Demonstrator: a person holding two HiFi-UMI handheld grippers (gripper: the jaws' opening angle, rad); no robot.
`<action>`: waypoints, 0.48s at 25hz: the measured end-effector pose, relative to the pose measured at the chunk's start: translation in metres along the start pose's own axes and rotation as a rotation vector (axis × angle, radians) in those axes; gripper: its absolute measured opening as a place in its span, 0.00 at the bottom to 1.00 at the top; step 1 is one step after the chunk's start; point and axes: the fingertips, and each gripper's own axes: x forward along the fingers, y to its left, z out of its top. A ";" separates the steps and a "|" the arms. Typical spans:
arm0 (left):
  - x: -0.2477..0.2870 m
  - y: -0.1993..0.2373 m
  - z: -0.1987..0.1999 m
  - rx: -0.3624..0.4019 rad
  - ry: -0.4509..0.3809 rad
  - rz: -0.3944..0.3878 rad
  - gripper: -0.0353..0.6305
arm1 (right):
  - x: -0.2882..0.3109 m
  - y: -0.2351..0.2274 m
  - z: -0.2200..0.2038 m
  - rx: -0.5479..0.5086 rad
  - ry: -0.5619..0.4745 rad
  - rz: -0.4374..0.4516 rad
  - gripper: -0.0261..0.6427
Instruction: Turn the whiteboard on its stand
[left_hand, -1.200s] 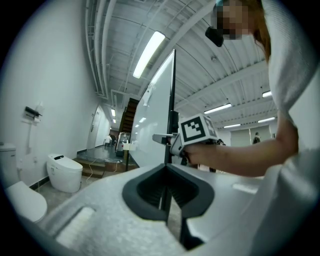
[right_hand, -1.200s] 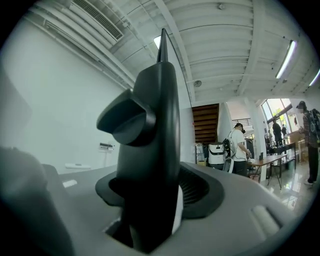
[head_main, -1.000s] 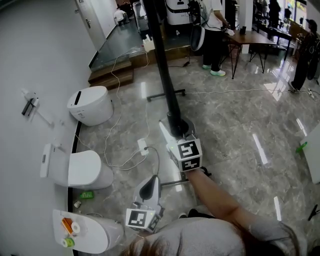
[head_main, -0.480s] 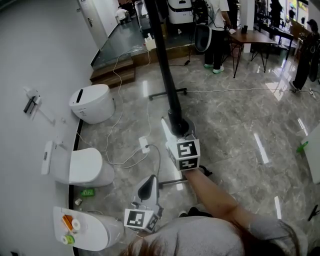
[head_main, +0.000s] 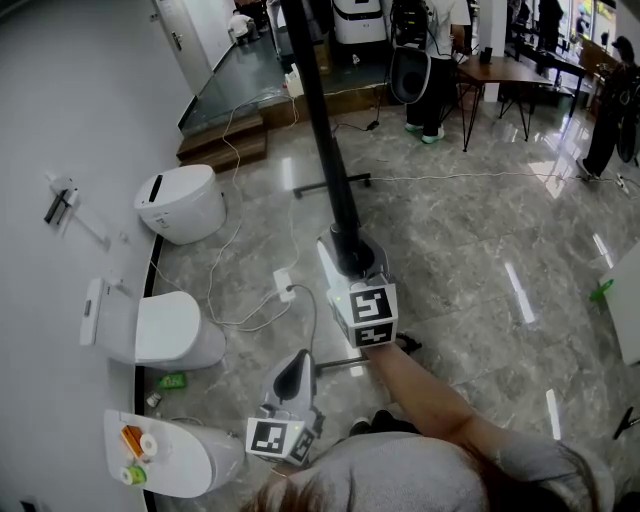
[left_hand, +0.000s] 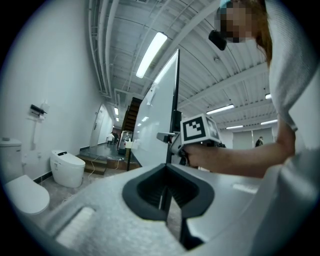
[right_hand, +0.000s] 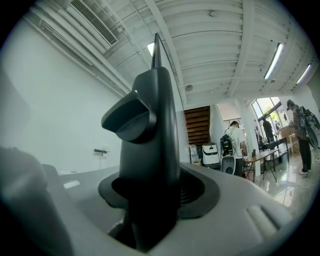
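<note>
The whiteboard (head_main: 325, 130) shows edge-on from above as a long black bar; in the left gripper view its white face (left_hand: 155, 125) stands upright. My right gripper (head_main: 348, 258) holds level at its near edge. Its jaws have just been closing, and the black frame post with a round knob (right_hand: 152, 140) fills the gap between them. My left gripper (head_main: 297, 368) hangs lower and nearer to me, apart from the board, shut on nothing. The left gripper view also shows the right gripper (left_hand: 167, 137) at the frame.
Three white toilets (head_main: 180, 205) (head_main: 160, 335) (head_main: 175, 460) line the left wall. Cables and a power strip (head_main: 283, 290) lie on the marble floor beside the stand's foot bar (head_main: 330, 185). A step (head_main: 225, 145) and people at a table (head_main: 500, 75) are farther back.
Both grippers stay where they were; only the head camera has shifted slightly.
</note>
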 end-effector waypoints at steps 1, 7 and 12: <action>0.000 -0.002 0.000 -0.003 -0.001 0.000 0.05 | -0.002 0.001 0.000 0.002 0.002 0.002 0.33; 0.003 -0.017 0.000 0.006 -0.009 -0.015 0.05 | -0.016 0.003 0.001 0.016 0.009 0.016 0.36; 0.010 -0.025 -0.004 -0.018 -0.017 -0.010 0.05 | -0.020 0.004 0.005 0.014 -0.003 0.033 0.36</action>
